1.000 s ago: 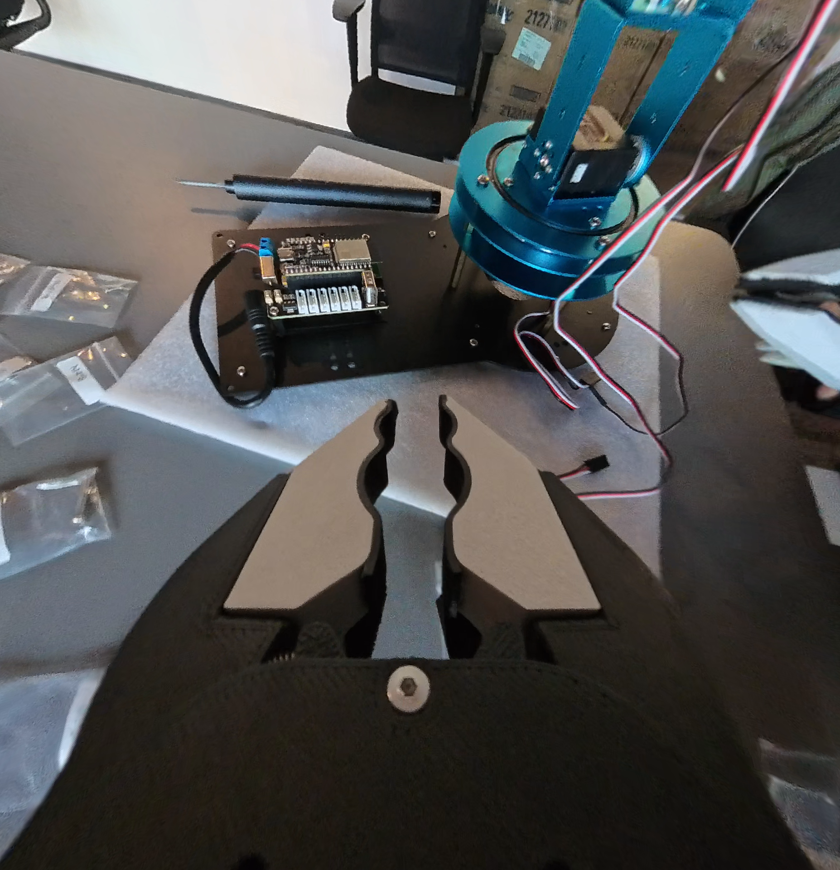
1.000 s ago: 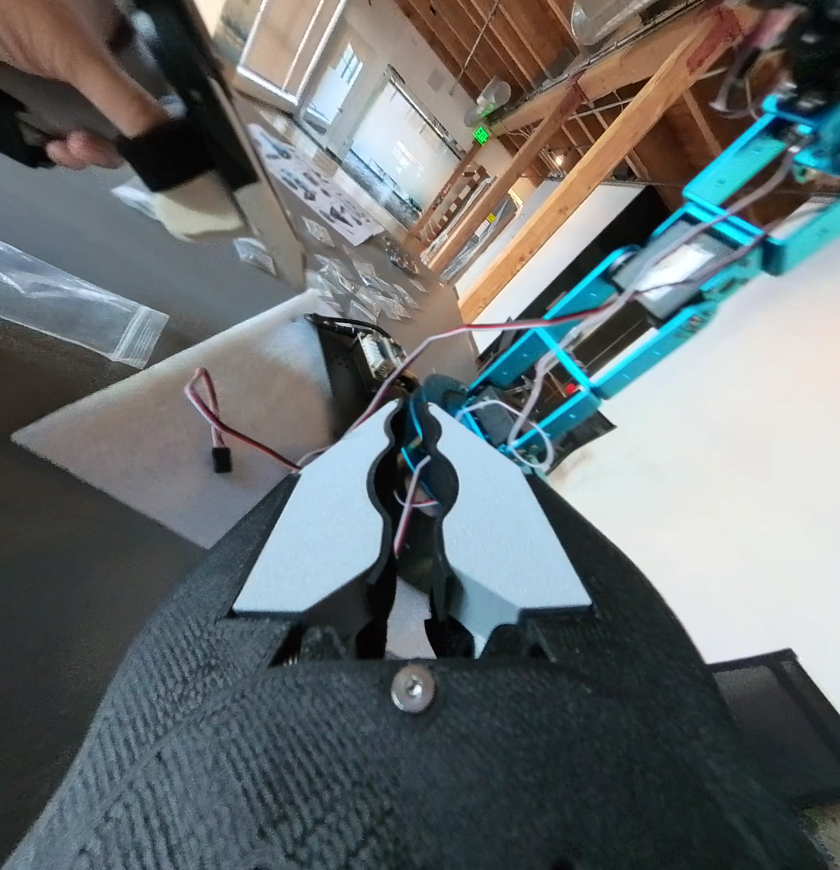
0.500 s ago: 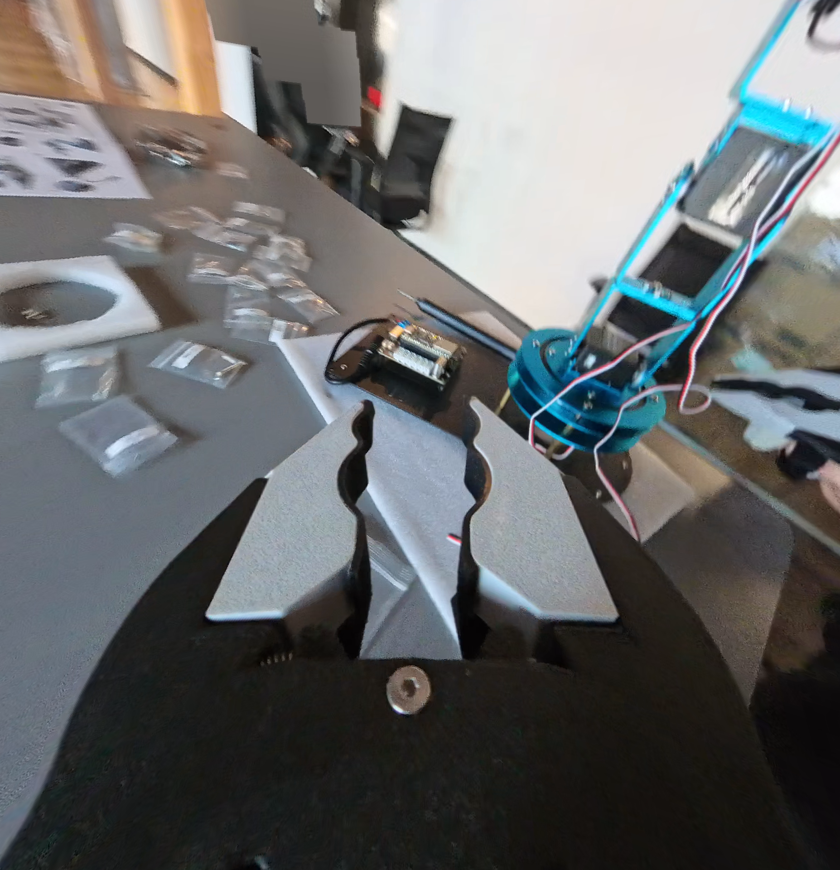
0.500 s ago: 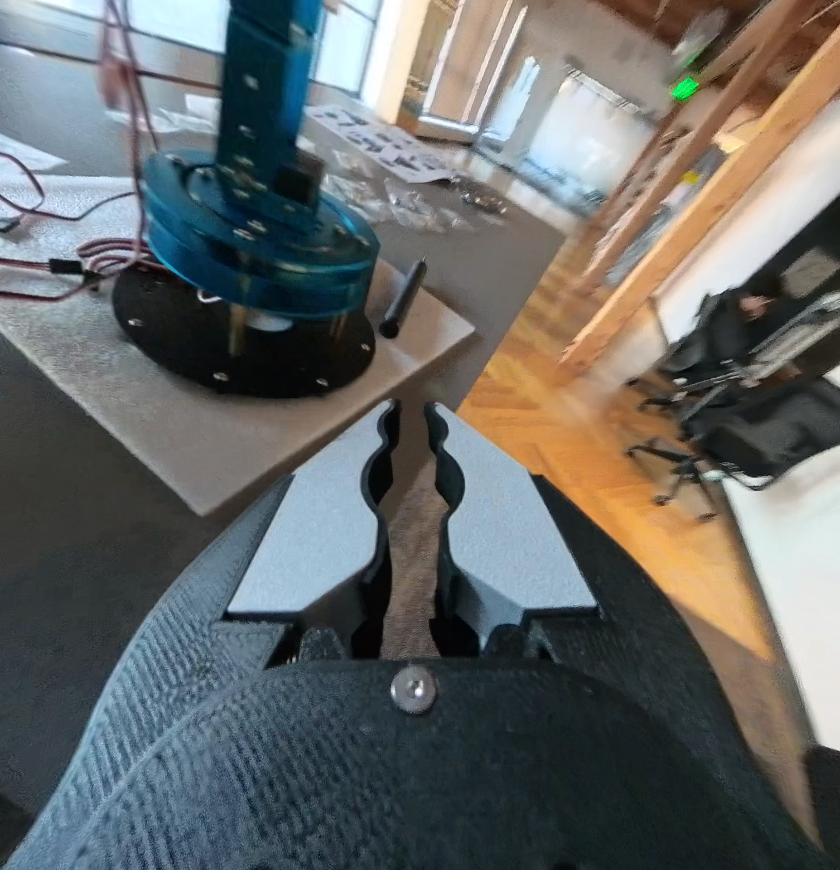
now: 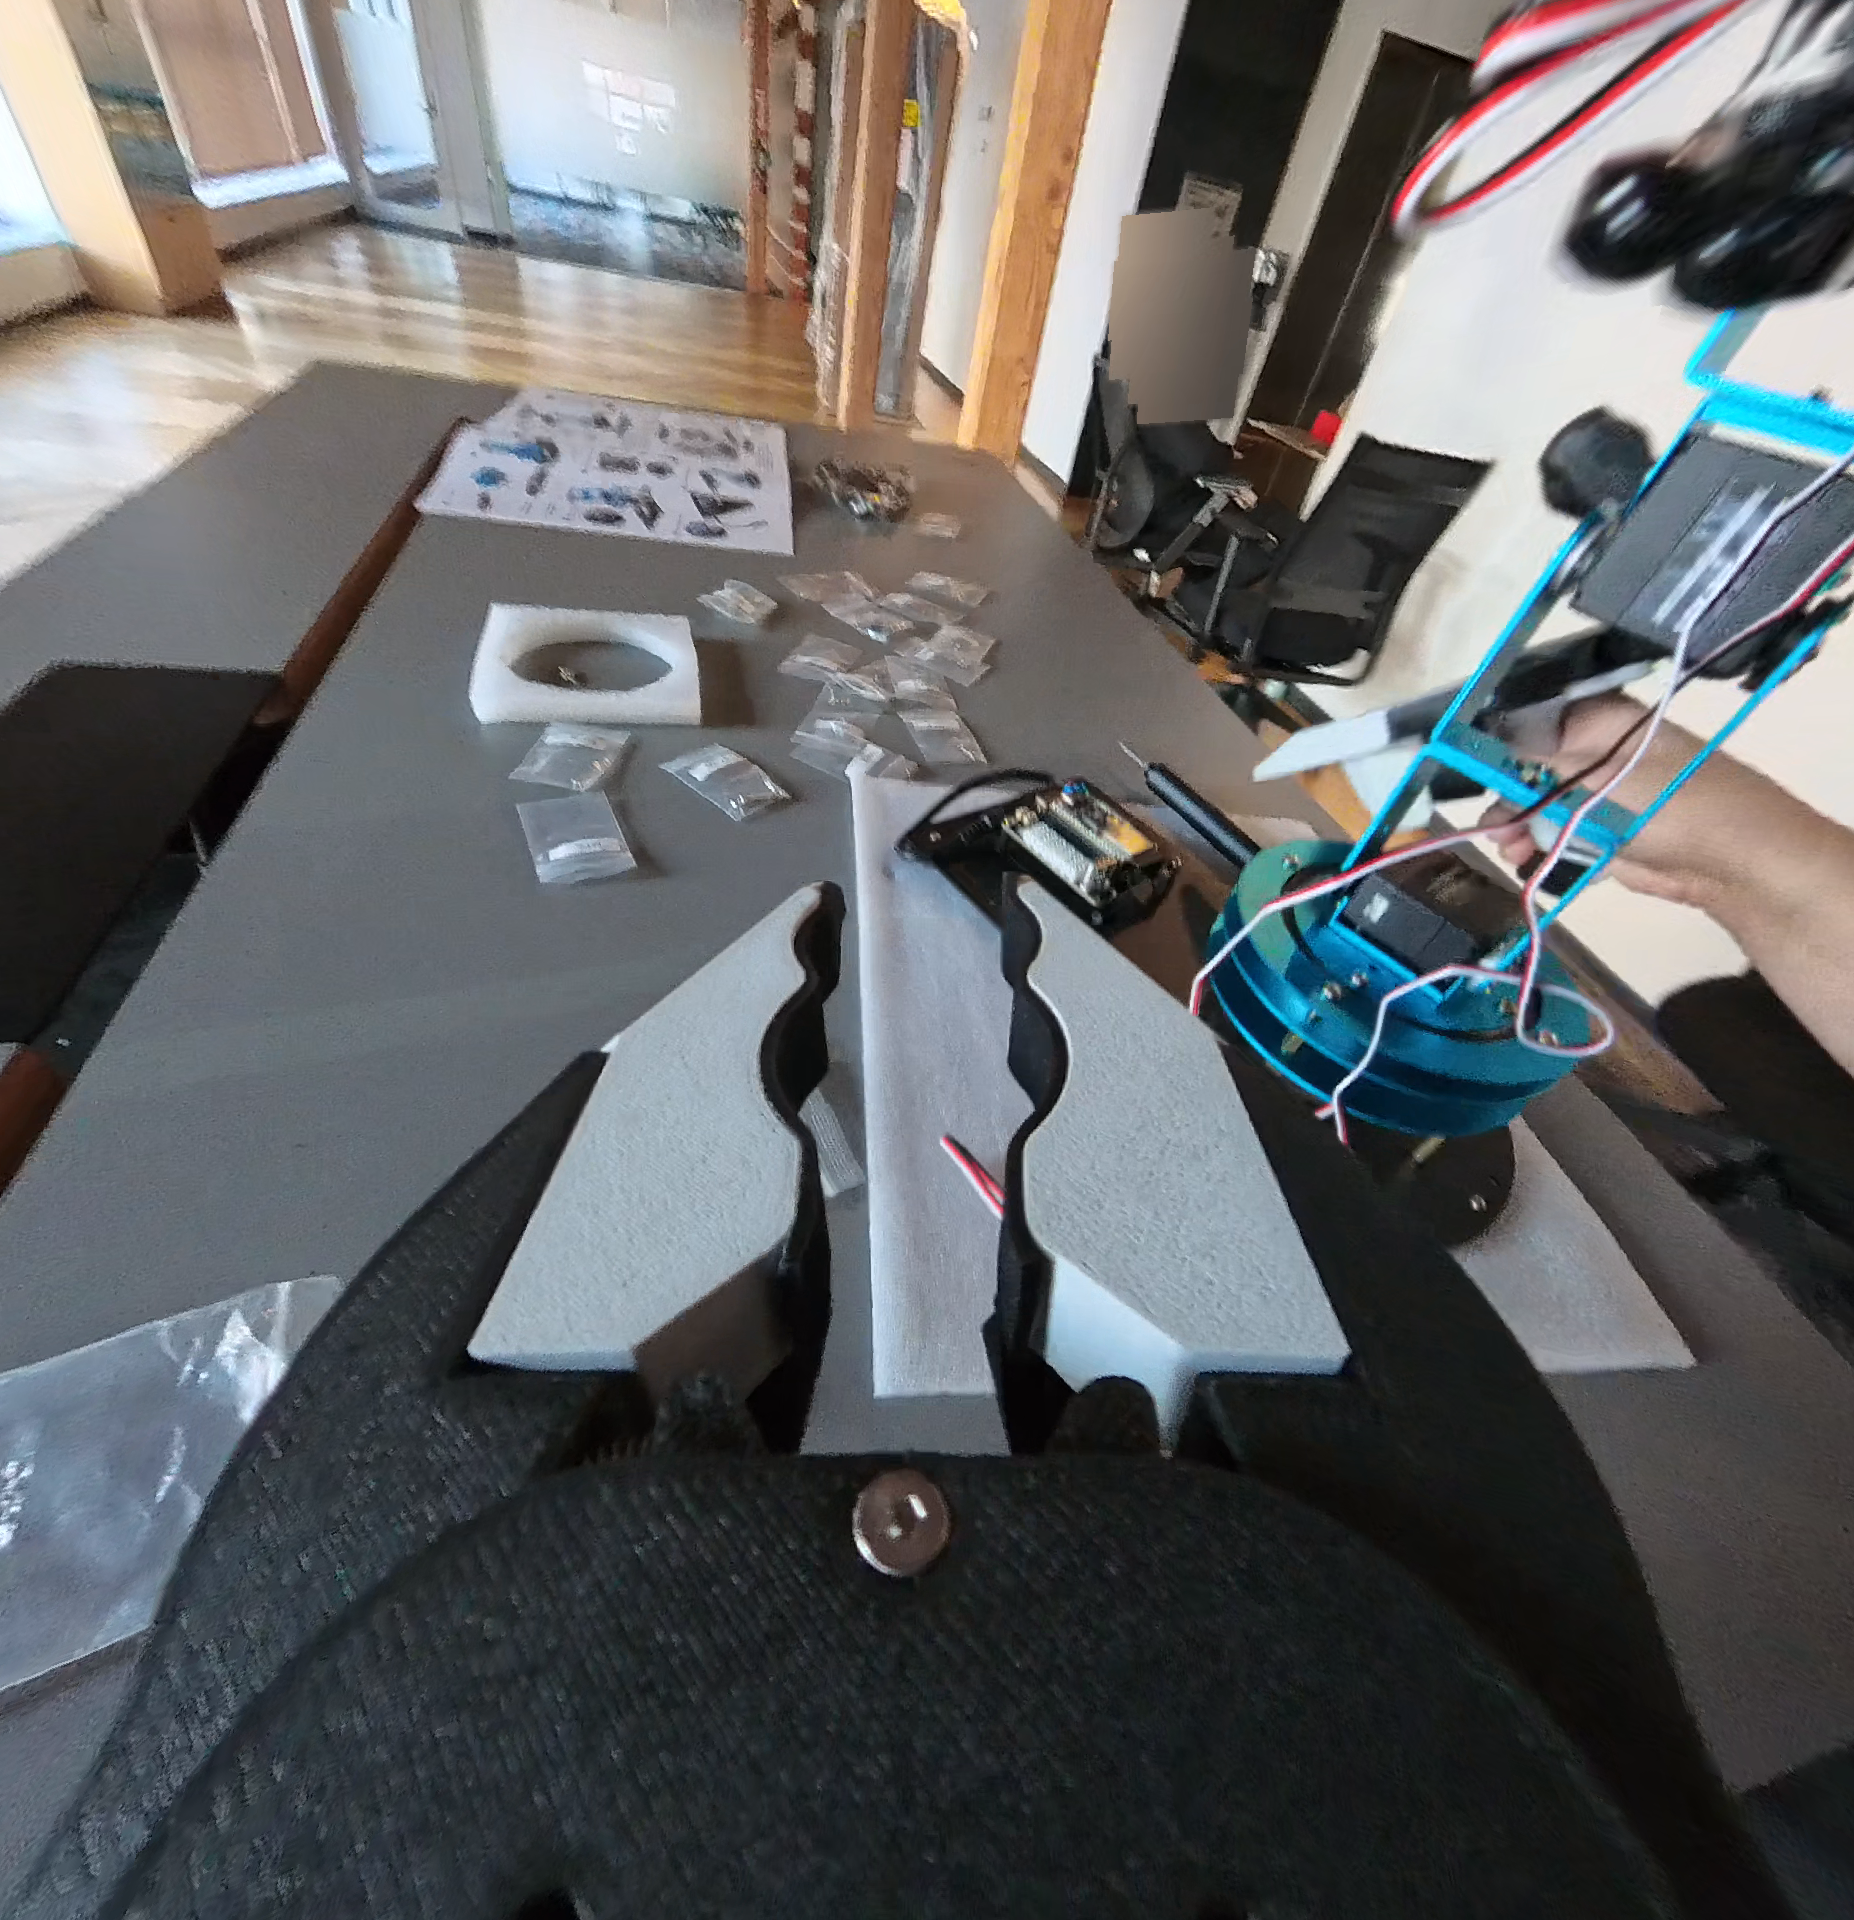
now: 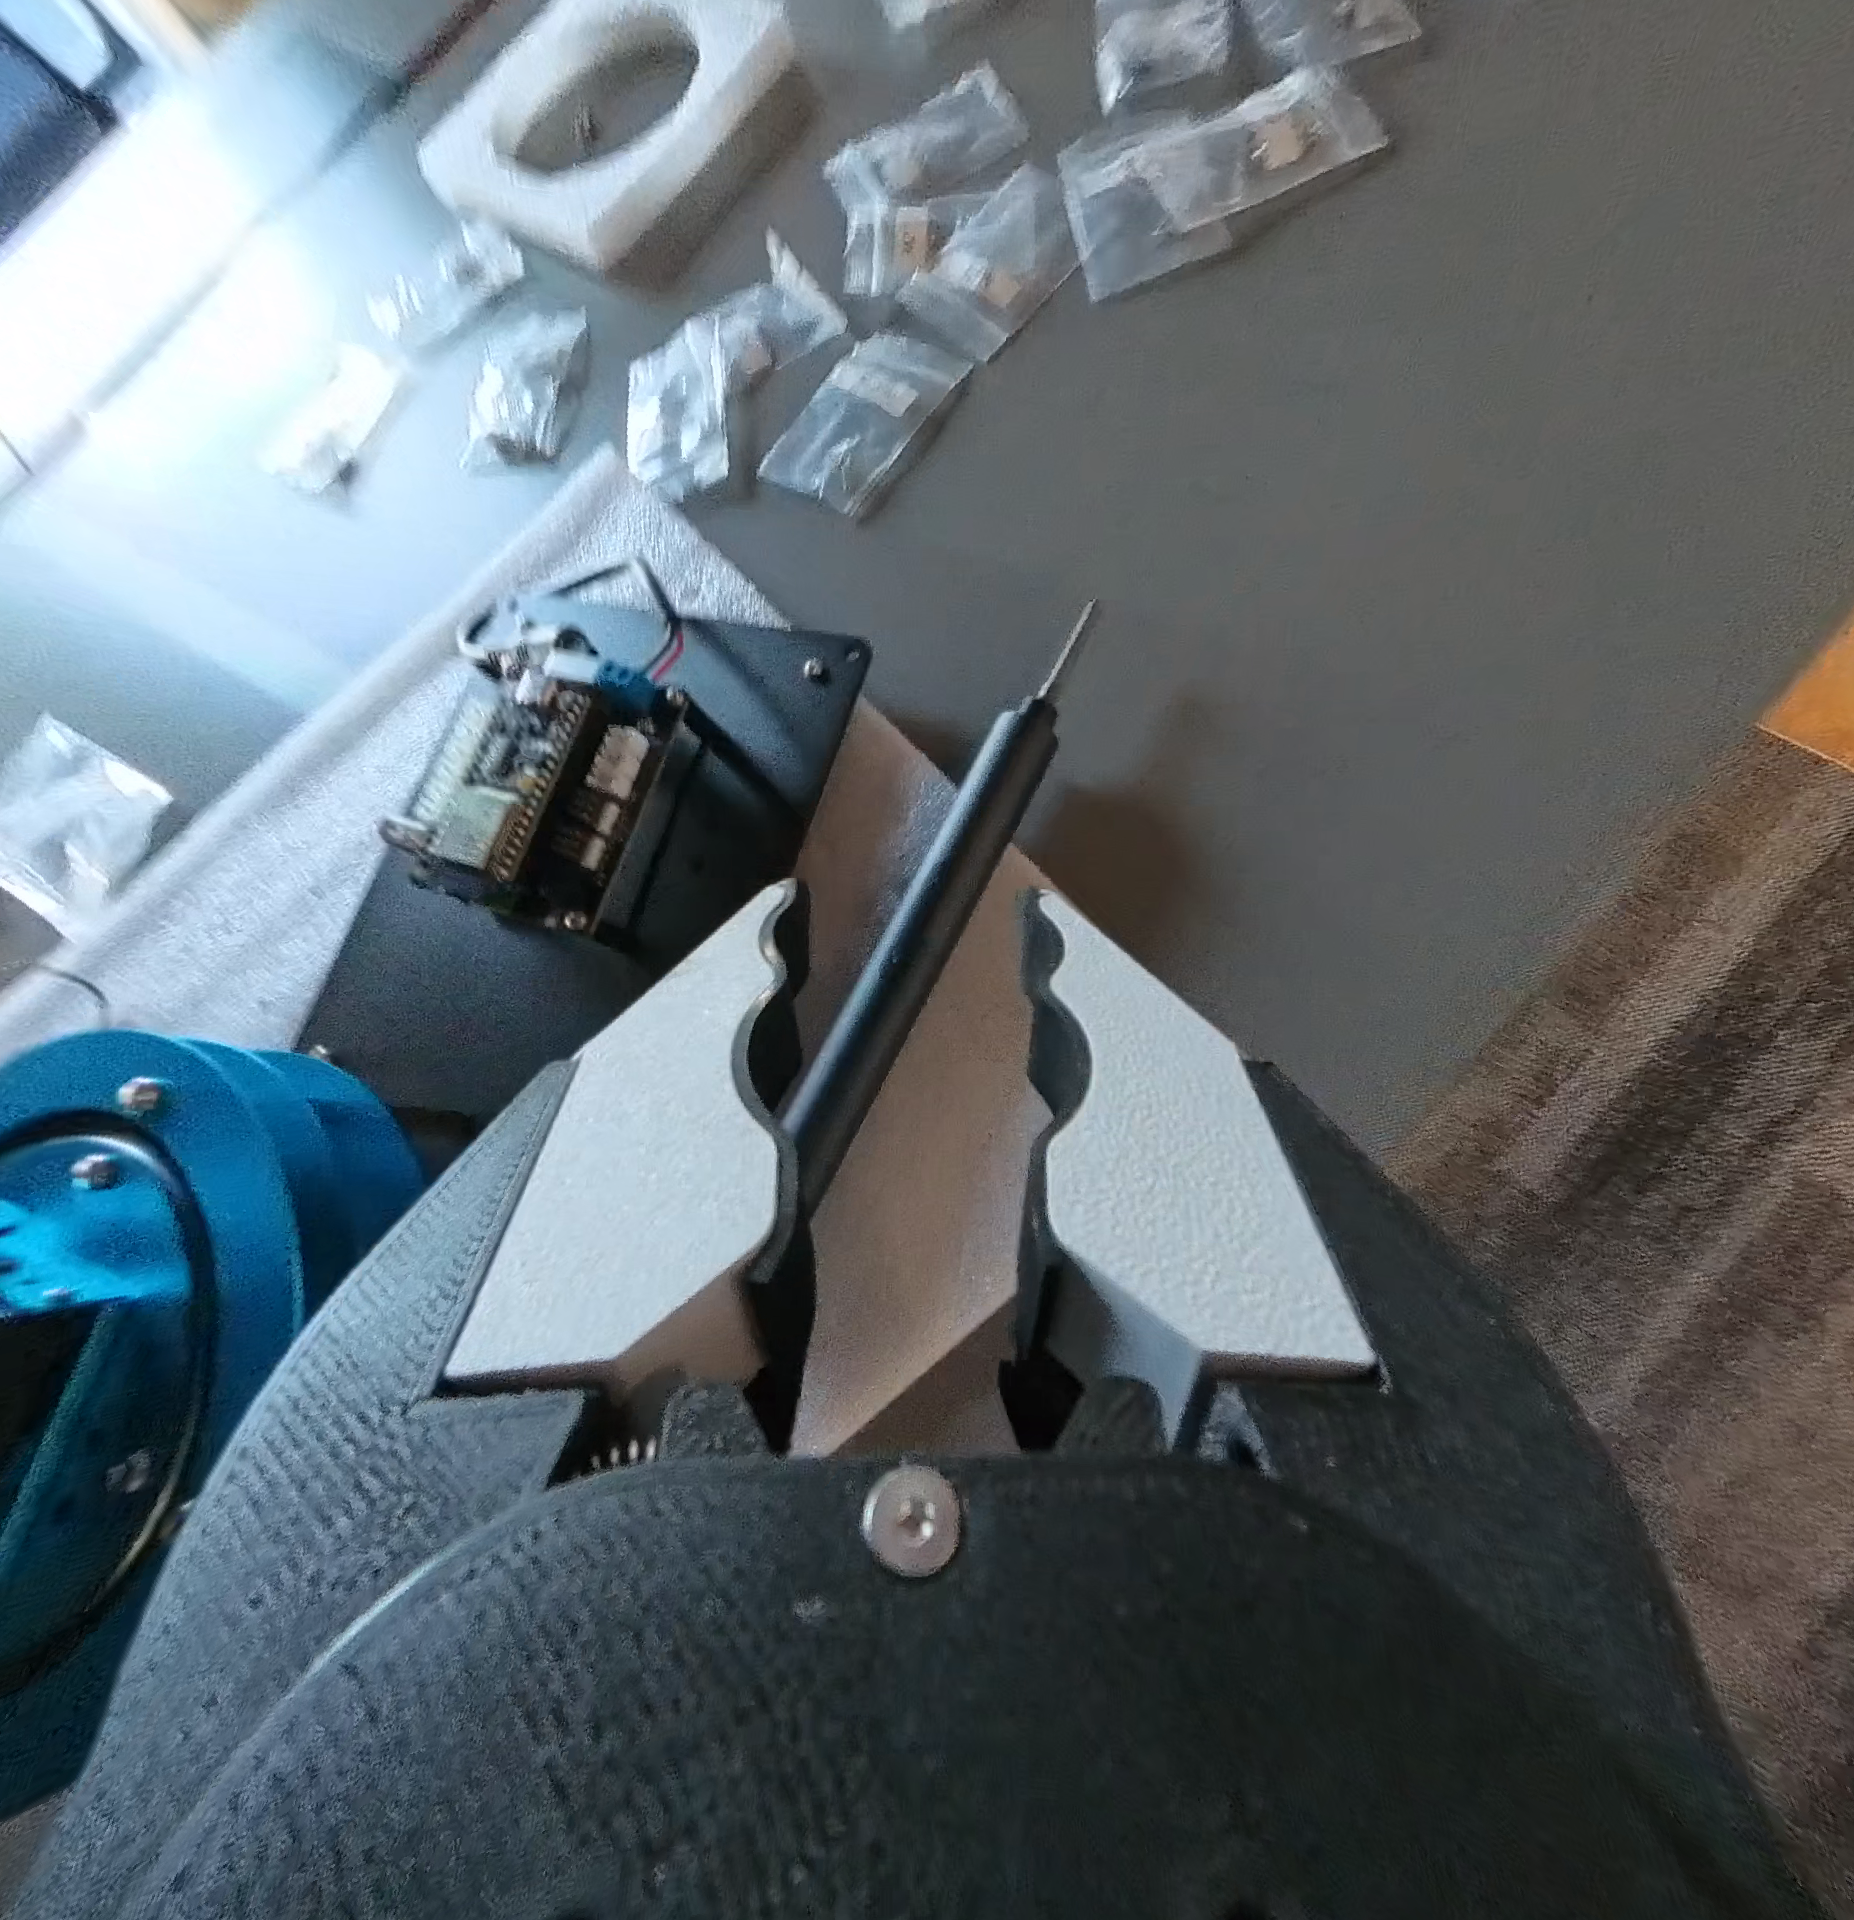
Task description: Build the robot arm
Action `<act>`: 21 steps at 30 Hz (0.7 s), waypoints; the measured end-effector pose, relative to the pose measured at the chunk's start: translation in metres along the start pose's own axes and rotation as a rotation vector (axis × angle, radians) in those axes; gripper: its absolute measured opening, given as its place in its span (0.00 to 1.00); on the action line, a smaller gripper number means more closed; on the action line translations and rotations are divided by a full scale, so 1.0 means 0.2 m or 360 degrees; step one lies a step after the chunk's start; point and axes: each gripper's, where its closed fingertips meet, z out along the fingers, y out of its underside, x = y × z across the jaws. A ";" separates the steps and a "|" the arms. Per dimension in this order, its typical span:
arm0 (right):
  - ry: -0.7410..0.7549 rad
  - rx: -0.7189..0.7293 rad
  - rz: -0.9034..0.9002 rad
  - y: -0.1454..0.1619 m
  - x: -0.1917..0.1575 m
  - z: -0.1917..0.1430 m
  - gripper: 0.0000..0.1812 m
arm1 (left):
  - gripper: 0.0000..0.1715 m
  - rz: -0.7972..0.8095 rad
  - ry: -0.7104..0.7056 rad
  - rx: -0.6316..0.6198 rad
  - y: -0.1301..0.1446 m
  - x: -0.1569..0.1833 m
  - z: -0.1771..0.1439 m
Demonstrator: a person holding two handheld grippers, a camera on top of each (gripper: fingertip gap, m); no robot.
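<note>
Right gripper [image 6: 907, 925] open, jaws well apart, empty, hovering right over black screwdriver [image 6: 928, 894] at frame centre. Screwdriver long axis ran lower left to upper right, slanted across the gap rather than square to it, butt end passing behind the left finger [image 6: 642, 1143] (contact not clear), thin tip out past the fingertips toward grey table [image 6: 1370, 571]. Lay on white foam sheet [image 6: 279, 790], just beside black base plate with circuit board [image 6: 528, 800]; blue turntable base [image 6: 154, 1247] at lower left. Left gripper [image 5: 918, 925] open too, empty, above foam sheet at centre, red-white wire [image 5: 975, 1179] showing between its fingers. Screwdriver sat far off at centre right in the left wrist view, so right gripper much nearer. Small parts bags [image 6: 871, 416] scattered upper frame, well apart.
</note>
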 end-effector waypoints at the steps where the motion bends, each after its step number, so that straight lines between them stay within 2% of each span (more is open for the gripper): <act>1: 0.0016 -0.0107 -0.0075 0.04 -0.01 0.04 0.22 | 0.17 0.0000 -0.0029 0.0015 -0.03 0.02 -0.01; 4: 0.0072 -0.0409 -0.0309 0.18 0.01 0.11 0.22 | 0.18 -0.0023 -0.0109 -0.0009 -0.08 0.13 -0.08; 6: 0.0038 -0.0429 -0.0465 0.18 0.01 0.13 0.19 | 0.18 0.0017 -0.0225 -0.0017 -0.09 0.20 -0.13; 7: 0.0013 -0.0438 -0.0560 0.17 0.01 0.13 0.14 | 0.18 0.0038 -0.0290 -0.0026 -0.08 0.24 -0.16; 9: -0.0076 -0.0474 -0.0658 0.16 0.04 0.14 0.11 | 0.18 0.0049 -0.0450 -0.0056 -0.03 0.32 -0.22; 11: -0.0201 -0.0526 -0.0704 0.16 0.07 0.12 0.10 | 0.17 -0.0007 -0.0569 -0.0055 0.04 0.49 -0.27; 13: -0.0244 -0.0525 -0.0868 0.15 0.11 0.13 0.10 | 0.16 -0.0051 -0.0652 0.0007 0.11 0.71 -0.29; 17: -0.0237 -0.0474 -0.1219 0.16 0.11 0.14 0.11 | 0.14 -0.0123 -0.0788 0.0043 0.24 1.07 -0.22; 21: -0.0391 -0.0497 -0.1218 0.14 0.13 0.13 0.10 | 0.15 -0.0224 -0.0707 -0.0056 0.30 1.31 -0.07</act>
